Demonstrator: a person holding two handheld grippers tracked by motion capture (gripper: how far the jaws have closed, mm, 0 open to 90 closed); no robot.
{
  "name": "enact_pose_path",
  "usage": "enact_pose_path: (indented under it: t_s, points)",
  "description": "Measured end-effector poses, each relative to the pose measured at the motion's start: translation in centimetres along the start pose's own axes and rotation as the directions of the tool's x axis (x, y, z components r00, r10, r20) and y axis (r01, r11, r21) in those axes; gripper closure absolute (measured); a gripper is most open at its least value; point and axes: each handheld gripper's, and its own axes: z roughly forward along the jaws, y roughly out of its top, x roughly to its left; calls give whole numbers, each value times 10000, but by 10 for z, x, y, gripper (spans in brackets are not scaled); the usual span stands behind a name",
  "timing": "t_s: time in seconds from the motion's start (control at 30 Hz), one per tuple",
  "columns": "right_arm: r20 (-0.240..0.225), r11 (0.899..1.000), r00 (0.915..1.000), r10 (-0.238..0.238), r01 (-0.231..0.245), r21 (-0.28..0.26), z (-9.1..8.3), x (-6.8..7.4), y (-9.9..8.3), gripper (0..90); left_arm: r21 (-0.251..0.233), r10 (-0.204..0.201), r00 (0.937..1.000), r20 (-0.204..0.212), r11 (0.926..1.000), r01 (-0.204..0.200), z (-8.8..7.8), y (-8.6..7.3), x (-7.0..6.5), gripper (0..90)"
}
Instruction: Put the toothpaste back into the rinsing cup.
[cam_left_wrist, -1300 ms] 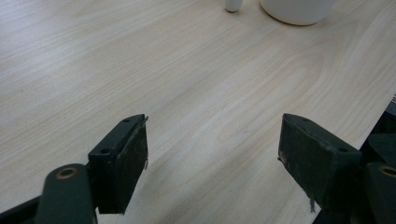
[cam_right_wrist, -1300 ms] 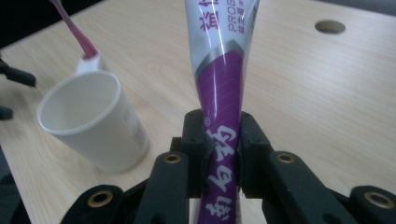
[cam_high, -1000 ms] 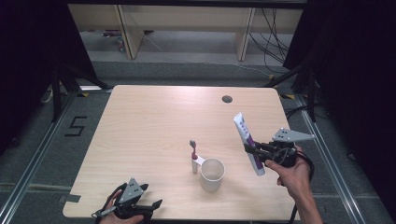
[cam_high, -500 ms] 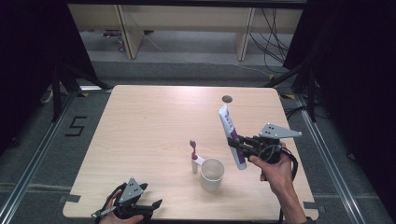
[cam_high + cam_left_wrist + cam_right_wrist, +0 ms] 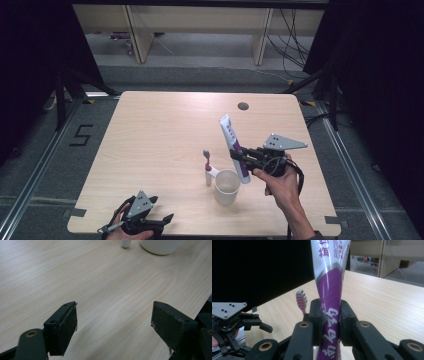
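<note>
Your right gripper (image 5: 239, 159) is clamped on a tube (image 5: 233, 146), purple below and white above, held nearly upright just above the cup (image 5: 226, 187). In the right gripper view the tube's (image 5: 329, 290) top and bottom run out of the picture. A toothbrush (image 5: 207, 165) stands beside the cup, its base hidden there behind your jaws. Your left gripper (image 5: 161, 220) rests at the table's (image 5: 165, 130) near edge, jaws wide apart with nothing between them; your left hand (image 5: 122, 223) is partly cut off.
</note>
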Motion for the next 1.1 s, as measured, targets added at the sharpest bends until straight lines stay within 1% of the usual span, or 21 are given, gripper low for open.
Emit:
enact_pose_path:
  t_s: [0.03, 0.07, 0.17, 0.2, 0.23, 0.3, 0.33, 0.43, 0.47, 0.53, 0.6, 0.7, 0.73, 0.77, 0.8, 0.83, 0.87, 0.93, 0.97, 1.03, 1.1]
  points:
    - [57, 9996, 9997, -255, 256, -99, 1, -1, 0, 766, -13, -2, 10000, -15, 10000, 2, 0, 0, 0, 207]
    - [23, 9999, 9999, -122, 122, 49, 2, 1, -1, 766, -15, -10, 10000, -18, 10000, 10, 0, 0, 0, 207]
    - [-59, 9999, 9999, -159, 158, -54, 6, 2, -2, 766, 32, 24, 10000, -41, 10000, -24, 0, 0, 0, 207]
    - [37, 9993, 9994, -344, 344, -116, 7, 1, -2, 766, 75, 93, 10000, -6, 9999, -93, -1, 0, 0, 207]
    - [-54, 9999, 9999, -135, 135, 37, 8, 3, -3, 766, 67, 95, 10000, 27, 9999, -95, -1, 0, 0, 207]
    - [-163, 9998, 9997, -185, 185, -24, 10, 3, -4, 766, 67, 96, 10000, -23, 9999, -96, -1, 0, 0, 207]
    - [-171, 9999, 9999, -12, 10, -105, 12, 4, -6, 766, 55, 110, 9999, -27, 9999, -110, -1, 0, 0, 207]
    - [-228, 9999, 9996, -152, 151, -41, 14, 4, -8, 766, 49, 102, 9999, 17, 9999, -102, -2, 0, 0, 207]
    - [-246, 10000, 9997, -83, 82, -18, 15, 5, -9, 766, 42, 106, 9999, 3, 9999, -106, -1, 0, 0, 207]
    - [-125, 9995, 9995, -289, 288, -91, 17, 4, -10, 766, 109, 123, 9999, -17, 9999, -123, -2, 1, 0, 207]
    - [-233, 9998, 9995, -197, 197, -30, 19, 5, -11, 766, -64, -17, 10000, 25, 10000, 17, -1, 0, -1, 208]
    - [-354, 9997, 9992, -187, 182, -144, 23, 5, -14, 766, -49, 37, 10000, -19, 10000, -37, -1, 1, -1, 208]
    - [-281, 9994, 9992, -268, 261, -237, 23, 5, -15, 766, 18, 45, 10000, -27, 10000, -45, -1, 1, -1, 208]
    - [-127, 9997, 9997, -217, 215, -123, 23, 6, -15, 766, 89, 166, 9998, -61, 9998, -165, -2, 1, 0, 208]
    - [-286, 9997, 9995, -145, 139, -198, 24, 6, -17, 766, 51, 132, 9999, -50, 9999, -132, -1, 1, -1, 208]
    - [-240, 9998, 9997, -97, 94, -152, 24, 7, -18, 766, -55, -38, 10000, 1, 10000, 38, -1, 1, -2, 208]
    - [-303, 9995, 9994, -142, 133, -296, 26, 6, -19, 766, -49, -27, 10000, 14, 10000, 27, -1, 1, -2, 208]
    - [-305, 9995, 9992, -262, 256, -205, 27, 5, -21, 766, -118, 28, 10000, 75, 9999, -27, 0, 0, -2, 208]
    - [-343, 9998, 9993, -156, 152, -124, 28, 6, -22, 766, 64, 173, 9998, 49, 9998, -173, -1, 1, -1, 208]
    - [-503, 9998, 9986, -165, 161, -101, 30, 5, -25, 765, 112, 172, 9998, 69, 9998, -173, -1, 1, -1, 208]
    - [-544, 9996, 9983, -196, 205, 170, 32, 6, -28, 765, 113, 179, 9998, 74, 9998, -180, -1, 1, -1, 208]
